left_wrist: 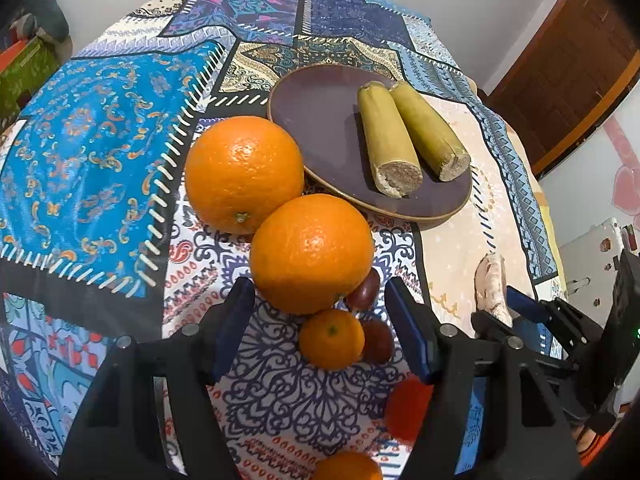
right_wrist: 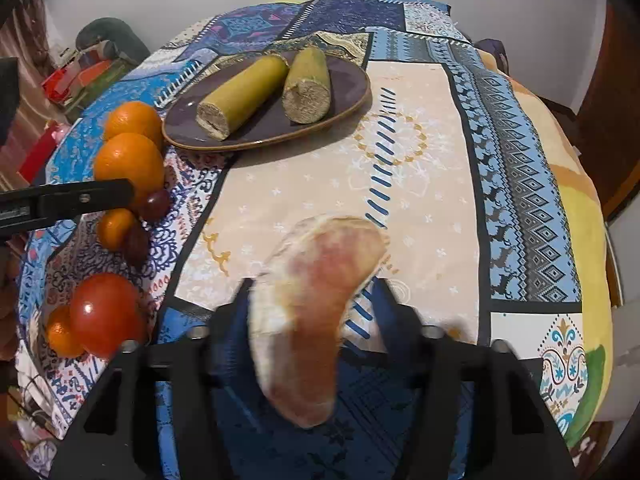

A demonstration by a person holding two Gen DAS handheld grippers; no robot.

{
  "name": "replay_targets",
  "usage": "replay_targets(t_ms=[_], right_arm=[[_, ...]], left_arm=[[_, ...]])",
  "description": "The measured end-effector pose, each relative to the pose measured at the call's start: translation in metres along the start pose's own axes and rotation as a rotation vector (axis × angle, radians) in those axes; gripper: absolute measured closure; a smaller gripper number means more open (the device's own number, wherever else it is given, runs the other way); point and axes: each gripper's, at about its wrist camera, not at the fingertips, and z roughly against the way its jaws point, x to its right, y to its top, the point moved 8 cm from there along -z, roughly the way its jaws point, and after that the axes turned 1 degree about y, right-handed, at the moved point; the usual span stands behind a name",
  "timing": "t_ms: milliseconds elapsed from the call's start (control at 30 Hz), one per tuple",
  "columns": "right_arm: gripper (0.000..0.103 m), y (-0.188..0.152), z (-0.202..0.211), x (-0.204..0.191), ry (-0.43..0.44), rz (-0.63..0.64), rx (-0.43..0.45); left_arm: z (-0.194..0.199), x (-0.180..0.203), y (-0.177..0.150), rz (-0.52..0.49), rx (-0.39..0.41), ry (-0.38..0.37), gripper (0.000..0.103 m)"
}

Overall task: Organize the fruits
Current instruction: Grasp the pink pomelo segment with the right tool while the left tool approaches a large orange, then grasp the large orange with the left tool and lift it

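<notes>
Two big oranges (left_wrist: 244, 172) (left_wrist: 312, 252) lie in a row with a small mandarin (left_wrist: 331, 338) and two dark red dates (left_wrist: 378, 340) on the patterned cloth. My left gripper (left_wrist: 319, 286) is open, its blue pads on either side of the nearer orange's lower edge and not pressing on it. A red tomato (right_wrist: 106, 312) and another mandarin (right_wrist: 60, 334) lie closer in. My right gripper (right_wrist: 314, 292) is shut on a pale pink peeled citrus segment (right_wrist: 312, 312), low over the cloth. A purple plate (left_wrist: 320, 120) carries two cut sugarcane pieces (left_wrist: 386, 140).
A patchwork tablecloth (right_wrist: 420, 160) covers the table, whose edge curves away at the right. Boxes and clutter (right_wrist: 92, 72) stand beyond the far left corner. A brown wooden door (left_wrist: 568, 64) is at the back right. One left gripper finger (right_wrist: 80, 200) reaches in beside the oranges.
</notes>
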Motion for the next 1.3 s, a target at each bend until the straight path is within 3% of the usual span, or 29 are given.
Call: replay_targets(t_ms=[267, 367, 767, 800, 833, 967, 1300], right_arm=[[0.059, -0.002, 0.004, 0.000, 0.011, -0.022, 0.030], [0.060, -0.001, 0.005, 0.000, 0.014, -0.021, 0.031], [0.063, 0.024, 0.026, -0.003, 0.009, 0.001, 0.102], [0.067, 0.026, 0.028, -0.004, 0.008, 0.004, 0.109], [0.080, 0.031, 0.031, -0.005, 0.014, 0.009, 0.120], [0.081, 0.048, 0.035, -0.008, 0.028, 0.018, 0.131], [0.083, 0.053, 0.036, -0.006, 0.021, 0.047, 0.142]], left_arm=[[-0.006, -0.002, 0.008, 0.034, 0.006, -0.007, 0.034], [-0.005, -0.005, 0.010, 0.043, 0.018, 0.006, 0.040], [0.026, 0.004, 0.007, -0.023, 0.083, 0.001, 0.042], [0.030, 0.006, 0.008, -0.027, 0.091, 0.001, 0.042], [0.034, 0.008, 0.010, -0.031, 0.102, 0.000, 0.042], [0.047, 0.011, 0.017, -0.034, 0.136, -0.014, 0.042], [0.060, 0.010, 0.023, -0.030, 0.167, -0.029, 0.042]])
